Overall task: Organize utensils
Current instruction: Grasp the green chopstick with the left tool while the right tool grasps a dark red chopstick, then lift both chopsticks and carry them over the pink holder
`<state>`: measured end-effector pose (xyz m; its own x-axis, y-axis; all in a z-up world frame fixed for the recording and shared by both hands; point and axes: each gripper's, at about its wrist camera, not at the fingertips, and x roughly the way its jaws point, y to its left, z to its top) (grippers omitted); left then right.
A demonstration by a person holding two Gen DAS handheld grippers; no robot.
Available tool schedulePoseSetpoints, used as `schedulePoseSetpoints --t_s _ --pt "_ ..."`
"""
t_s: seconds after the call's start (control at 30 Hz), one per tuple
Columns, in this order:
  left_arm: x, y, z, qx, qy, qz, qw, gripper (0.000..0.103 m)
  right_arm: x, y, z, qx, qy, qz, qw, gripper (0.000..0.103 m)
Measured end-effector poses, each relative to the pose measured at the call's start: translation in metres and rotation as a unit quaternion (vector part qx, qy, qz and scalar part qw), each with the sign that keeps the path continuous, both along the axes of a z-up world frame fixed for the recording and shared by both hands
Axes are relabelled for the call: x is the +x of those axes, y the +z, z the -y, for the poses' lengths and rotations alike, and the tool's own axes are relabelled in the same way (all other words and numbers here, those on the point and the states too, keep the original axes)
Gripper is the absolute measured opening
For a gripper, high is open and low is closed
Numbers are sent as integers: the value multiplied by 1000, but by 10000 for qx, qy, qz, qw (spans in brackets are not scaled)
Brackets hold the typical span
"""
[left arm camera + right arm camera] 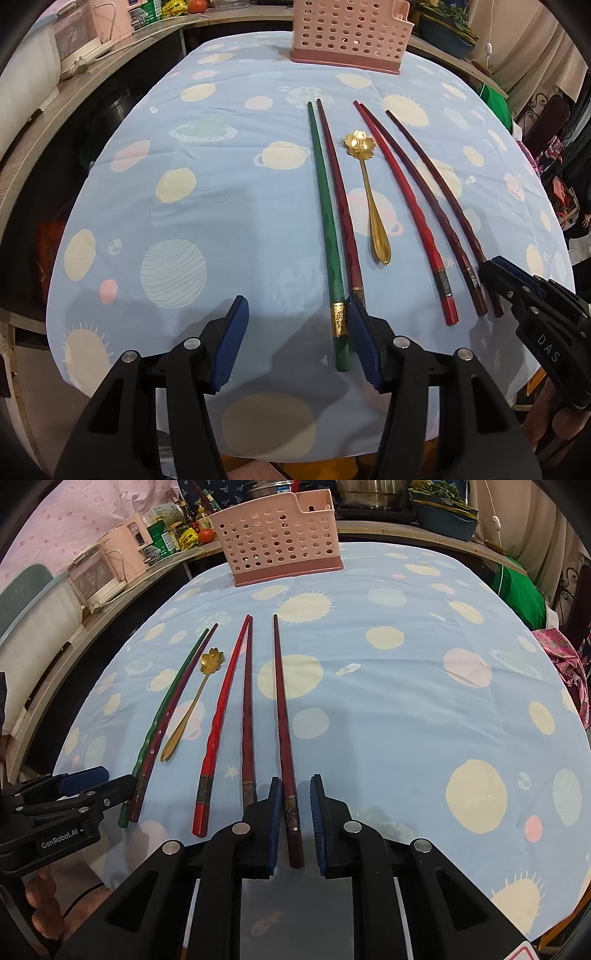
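Several chopsticks and a gold flower spoon (369,195) lie in a row on the blue planet tablecloth (221,184). A green chopstick (327,229) and a dark red one (340,199) lie left of the spoon, a bright red one (402,206) and two dark ones right of it. My left gripper (297,332) is open, low over the cloth, with the green chopstick's end between its fingers. My right gripper (293,812) is open around the end of the rightmost dark chopstick (282,716), its pads not closed on it. A pink perforated holder (351,33) stands at the far edge.
A counter with a pink appliance (125,550), bottles and a tomato runs along the left and back. Pots and a blue basin (443,520) stand at the back right. Green and pink cloth (524,594) lies off the table's right edge.
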<state>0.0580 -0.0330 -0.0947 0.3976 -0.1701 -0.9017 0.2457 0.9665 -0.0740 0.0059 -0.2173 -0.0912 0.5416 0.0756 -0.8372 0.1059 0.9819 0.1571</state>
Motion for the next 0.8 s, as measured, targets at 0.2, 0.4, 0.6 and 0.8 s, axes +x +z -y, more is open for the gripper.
schedulePoseSetpoints --t_s 0.2,0.4,0.6,0.8 --pt "-7 0 -1 71 -58 33 10000 51 -1 0 1 8 -9 5 10000 12" --pt "-10 1 1 108 -125 94 9998 28 -1 0 1 20 -6 -2 10000 9" --pt "-7 1 -3 -36 -60 22 10000 7 -3 0 3 51 24 -24 10000 8" --pt "-4 7 -6 -69 4 57 10000 7 -4 9 5 81 4 88 9999 8"
